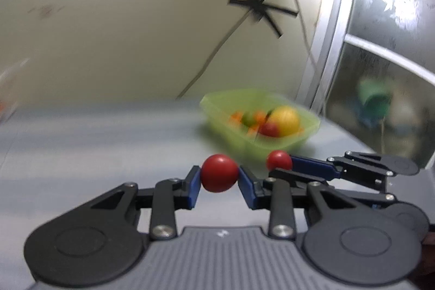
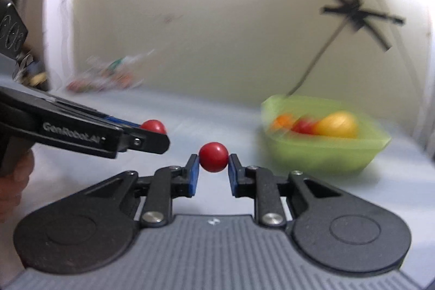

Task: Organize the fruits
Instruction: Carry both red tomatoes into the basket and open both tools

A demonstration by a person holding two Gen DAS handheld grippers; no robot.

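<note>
Each gripper pinches a small, smooth red fruit: left gripper (image 1: 219, 178) and right gripper (image 2: 213, 158), with the green bowl (image 2: 326, 156) of fruit beyond, to the right.

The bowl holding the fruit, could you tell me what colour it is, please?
The bowl is translucent light green, clearest in the right wrist view.

We looked low along each gripper's fingers across the table (image 1: 81, 132); both views shared the green tub (image 1: 261, 143) (image 2: 326, 154) ahead.

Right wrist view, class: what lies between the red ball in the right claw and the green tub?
Only bare table; nothing stands between the red ball and the green tub, right wrist view.
</note>
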